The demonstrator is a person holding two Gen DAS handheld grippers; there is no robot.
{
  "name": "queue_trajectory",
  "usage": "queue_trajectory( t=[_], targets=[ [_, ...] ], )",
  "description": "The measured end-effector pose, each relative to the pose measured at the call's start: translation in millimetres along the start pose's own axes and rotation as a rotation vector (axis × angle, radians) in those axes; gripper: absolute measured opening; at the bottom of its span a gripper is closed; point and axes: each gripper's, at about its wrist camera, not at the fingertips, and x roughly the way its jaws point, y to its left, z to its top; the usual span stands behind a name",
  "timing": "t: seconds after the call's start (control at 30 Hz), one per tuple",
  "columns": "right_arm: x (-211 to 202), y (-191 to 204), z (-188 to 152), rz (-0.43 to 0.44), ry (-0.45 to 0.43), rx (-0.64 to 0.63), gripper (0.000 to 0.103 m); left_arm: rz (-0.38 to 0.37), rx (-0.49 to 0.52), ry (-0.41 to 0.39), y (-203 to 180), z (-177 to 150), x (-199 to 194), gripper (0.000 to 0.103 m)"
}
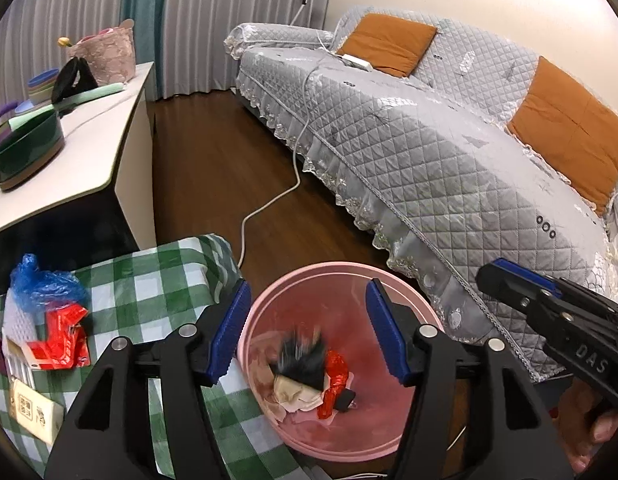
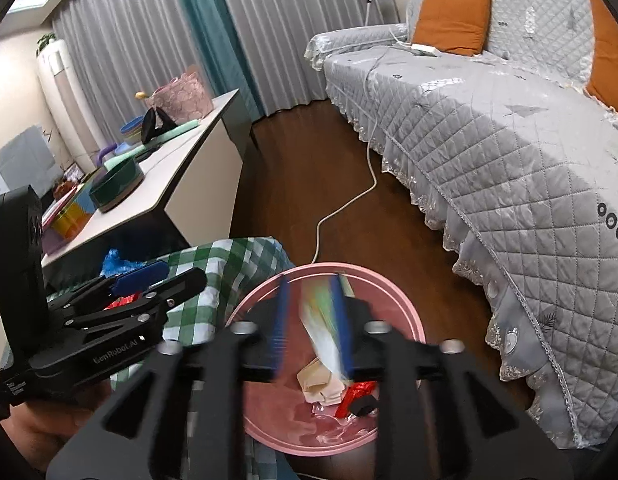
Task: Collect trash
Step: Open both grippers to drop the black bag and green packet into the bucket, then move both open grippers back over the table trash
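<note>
A pink trash bin (image 1: pixel 269 304) stands on the floor beside the green-checked table (image 1: pixel 165 276); it also shows in the right wrist view (image 2: pixel 405 312). My left gripper (image 1: pixel 307 330) is open above the bin, and a blurred black item (image 1: pixel 299 360) is falling into it onto a red wrapper (image 1: pixel 335 376) and beige paper. My right gripper (image 2: pixel 311 326) hovers over the bin with a blurred white-green wrapper (image 2: pixel 323 332) between its pads; whether it grips is unclear. On the table lie a blue plastic bag (image 1: pixel 41 284), a red wrapper (image 1: pixel 63 336) and small boxes (image 1: pixel 33 408).
A grey quilted sofa (image 1: pixel 429 152) with orange cushions runs along the right. A white cable (image 1: pixel 269 204) crosses the wood floor. A white side table (image 1: pixel 89 148) at left holds a green pan (image 1: pixel 27 152) and a pink basket (image 1: pixel 105 56).
</note>
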Motion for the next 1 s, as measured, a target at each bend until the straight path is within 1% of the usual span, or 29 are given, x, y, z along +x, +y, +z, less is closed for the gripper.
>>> queue_trajectory(
  t=[0.17, 0.27, 0.33, 0.37, 0.43, 0.5, 0.57, 0.63, 0.7, 0.8, 0.87, 0.93, 1.0],
  targets=[
    [2, -1, 1, -0.005, 0.004, 0.012, 0.037, 0.013, -0.035, -0.007, 17, -3, -5, 0.059],
    [1, 6, 1, -0.003, -0.002, 0.001, 0.039, 0.022, -0.065, -0.009, 27, -8, -11, 0.059],
    [-1, 12, 1, 0.001, -0.013, -0.009, 0.048, 0.034, -0.068, -0.018, 32, -11, -17, 0.059],
    [-1, 14, 2, 0.004, -0.019, -0.013, 0.051, 0.041, -0.069, -0.024, 35, -12, -21, 0.059],
    [-2, 25, 1, 0.016, -0.027, -0.03, 0.06, 0.061, -0.08, -0.039, 44, -18, -32, 0.059],
    [-3, 35, 1, 0.027, -0.033, -0.047, 0.063, 0.077, -0.097, -0.055, 53, -23, -43, 0.059],
    [-2, 46, 0, 0.041, -0.025, -0.063, 0.064, 0.095, -0.114, -0.076, 63, -29, -55, 0.059],
    [-1, 59, 0, 0.05, -0.018, -0.075, 0.067, 0.116, -0.116, -0.095, 70, -35, -66, 0.059],
    [-2, 75, -2, 0.057, -0.019, -0.097, 0.068, 0.148, -0.113, -0.111, 78, -42, -79, 0.059],
    [-2, 99, -6, 0.066, -0.022, -0.142, 0.068, 0.191, -0.091, -0.123, 92, -52, -100, 0.059],
    [-2, 115, -9, 0.069, -0.02, -0.171, 0.068, 0.203, -0.081, -0.126, 102, -55, -111, 0.059],
    [0, 130, -12, 0.087, -0.008, -0.188, 0.068, 0.233, -0.073, -0.131, 117, -58, -127, 0.059],
    [1, 143, -15, 0.1, 0.001, -0.207, 0.068, 0.24, -0.073, -0.139, 132, -61, -140, 0.059]
  ],
)
